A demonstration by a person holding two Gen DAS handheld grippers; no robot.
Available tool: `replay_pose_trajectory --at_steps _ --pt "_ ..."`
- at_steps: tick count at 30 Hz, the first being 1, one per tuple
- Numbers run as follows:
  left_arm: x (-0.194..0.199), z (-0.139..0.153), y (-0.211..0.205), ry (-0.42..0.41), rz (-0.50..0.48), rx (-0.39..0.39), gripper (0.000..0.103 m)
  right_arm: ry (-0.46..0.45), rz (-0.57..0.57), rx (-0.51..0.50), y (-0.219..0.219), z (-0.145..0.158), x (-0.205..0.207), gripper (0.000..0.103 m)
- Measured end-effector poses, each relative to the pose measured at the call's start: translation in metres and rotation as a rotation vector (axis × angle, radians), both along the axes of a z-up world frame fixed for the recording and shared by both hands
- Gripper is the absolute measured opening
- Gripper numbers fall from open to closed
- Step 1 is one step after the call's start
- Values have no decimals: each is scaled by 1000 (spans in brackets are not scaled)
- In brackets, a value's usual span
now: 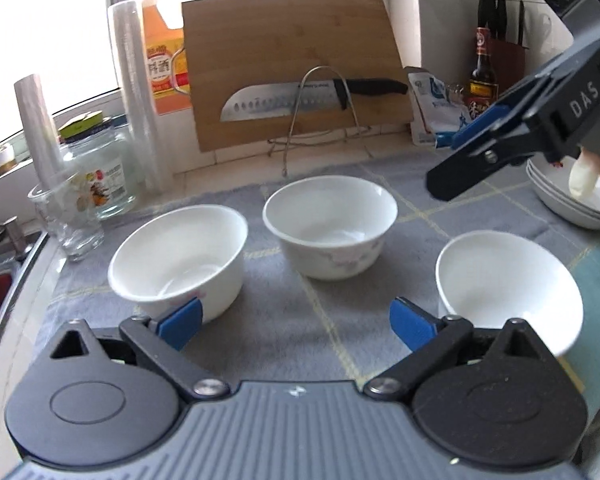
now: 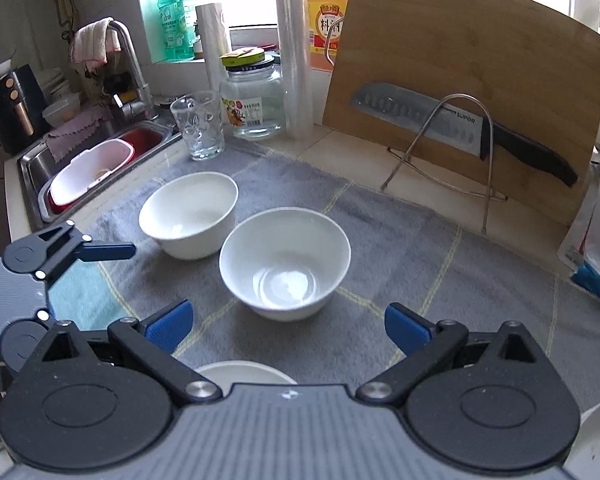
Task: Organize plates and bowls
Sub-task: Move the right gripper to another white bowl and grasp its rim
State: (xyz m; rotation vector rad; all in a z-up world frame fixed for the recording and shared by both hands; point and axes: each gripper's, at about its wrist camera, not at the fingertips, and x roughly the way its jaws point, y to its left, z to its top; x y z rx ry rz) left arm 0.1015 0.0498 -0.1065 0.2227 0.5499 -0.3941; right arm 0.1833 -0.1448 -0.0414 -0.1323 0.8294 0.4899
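Three white bowls stand on a grey towel (image 1: 340, 320). In the left wrist view they are the left bowl (image 1: 180, 264), the middle bowl (image 1: 328, 228) with a faint flower print, and the right bowl (image 1: 508, 296). My left gripper (image 1: 296, 326) is open above the towel in front of them, with nothing between its blue pads. My right gripper (image 1: 440, 164) hangs at the upper right, above the right bowl. In the right wrist view it (image 2: 288, 324) is open and empty just short of the middle bowl (image 2: 284, 264). The left bowl (image 2: 190, 216) stands behind. A third bowl's rim (image 2: 244, 372) shows under the gripper body.
White plates (image 1: 572, 208) are stacked at the right edge. A cutting board (image 1: 296, 68) with a knife in a wire rack leans on the back wall. A glass (image 2: 198, 124), a jar (image 2: 254, 100) and the sink (image 2: 100, 148) lie to the left.
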Motion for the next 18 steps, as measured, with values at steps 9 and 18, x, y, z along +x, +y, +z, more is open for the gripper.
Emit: replay_pose_trajectory --at_steps 9,18 --pt "16 -2 -17 -5 -25 5 95 35 17 -3 5 -6 24 103" --pt "31 1 -24 24 -84 -19 82 106 39 38 10 -15 49 103"
